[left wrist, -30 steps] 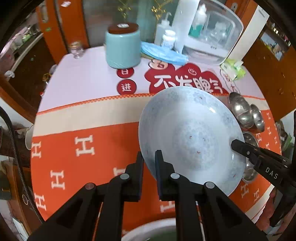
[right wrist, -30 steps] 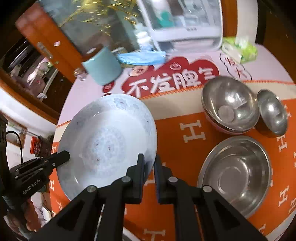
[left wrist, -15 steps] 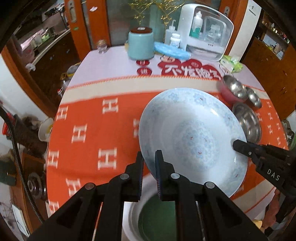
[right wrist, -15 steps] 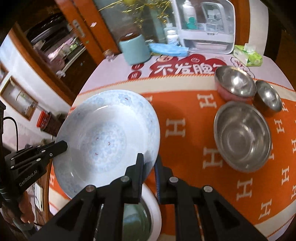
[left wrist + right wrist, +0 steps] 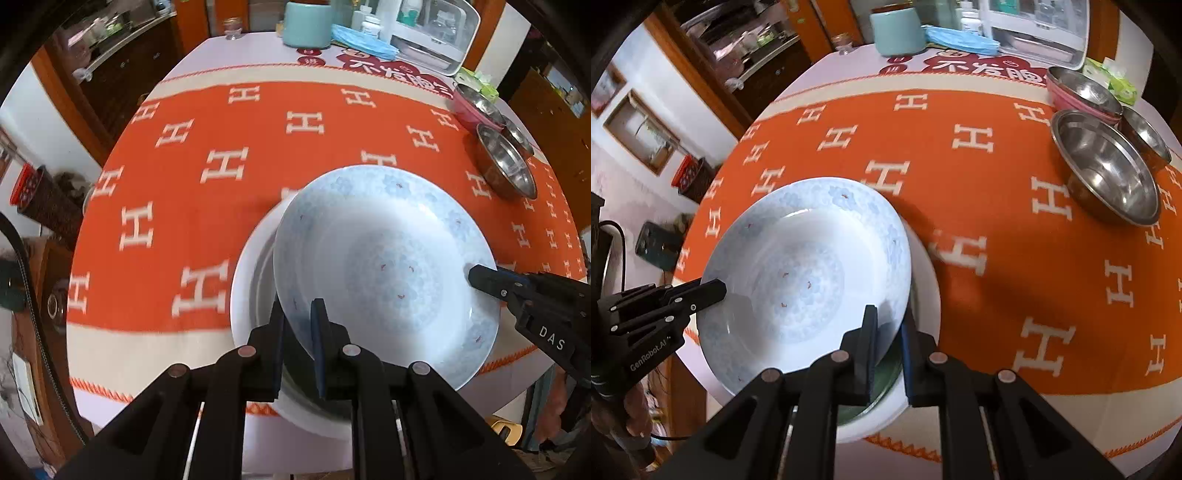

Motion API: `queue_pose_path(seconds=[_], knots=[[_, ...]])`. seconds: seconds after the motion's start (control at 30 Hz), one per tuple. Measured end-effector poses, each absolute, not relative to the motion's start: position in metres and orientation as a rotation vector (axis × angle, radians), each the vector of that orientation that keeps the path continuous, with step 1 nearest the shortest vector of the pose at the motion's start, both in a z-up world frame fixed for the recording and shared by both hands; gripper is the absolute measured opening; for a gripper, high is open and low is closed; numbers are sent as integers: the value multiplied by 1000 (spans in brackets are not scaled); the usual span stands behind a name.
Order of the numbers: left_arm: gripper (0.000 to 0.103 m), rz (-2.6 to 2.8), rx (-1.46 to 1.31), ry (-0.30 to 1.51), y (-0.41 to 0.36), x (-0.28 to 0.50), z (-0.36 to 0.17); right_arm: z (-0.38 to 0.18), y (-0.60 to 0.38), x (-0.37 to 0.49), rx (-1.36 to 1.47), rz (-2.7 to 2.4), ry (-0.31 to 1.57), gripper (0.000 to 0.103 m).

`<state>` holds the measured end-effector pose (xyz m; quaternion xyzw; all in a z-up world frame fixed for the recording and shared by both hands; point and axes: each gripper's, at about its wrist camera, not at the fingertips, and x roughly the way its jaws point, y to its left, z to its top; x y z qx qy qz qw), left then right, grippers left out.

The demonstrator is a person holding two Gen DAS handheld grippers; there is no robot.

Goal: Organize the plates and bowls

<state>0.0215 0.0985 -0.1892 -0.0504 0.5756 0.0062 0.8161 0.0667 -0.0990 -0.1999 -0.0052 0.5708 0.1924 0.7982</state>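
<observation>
Carried nearer since a second ago, the plate (image 5: 384, 258) now hangs over a white dish (image 5: 251, 280) on the bench, each hand-held gripper (image 5: 297, 317) (image 5: 888, 325) pinching opposite rims, stiff, slick, breakable.

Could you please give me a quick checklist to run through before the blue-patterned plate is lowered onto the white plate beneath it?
1. Left gripper clamped on the blue-patterned plate: ok.
2. Right gripper clamped on the opposite rim: ok.
3. Plate level: not ok, it looks tilted.
4. Plate centred over the white plate: not ok, offset sideways.
5. White plate free of anything inside: cannot tell, mostly hidden.
6. Steel bowls clear of the drop spot: ok.
</observation>
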Motion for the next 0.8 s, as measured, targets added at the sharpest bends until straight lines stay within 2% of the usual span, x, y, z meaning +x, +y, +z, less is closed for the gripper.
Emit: queue_pose_path(seconds=[0.73,0.8], knots=[[14,58,-103,1290,100,6,-213,-215,-88,49,-102,467,1237,12],[17,57,-89,1299,98,8,-213,-215,-86,50,-111,471,1246,12]])
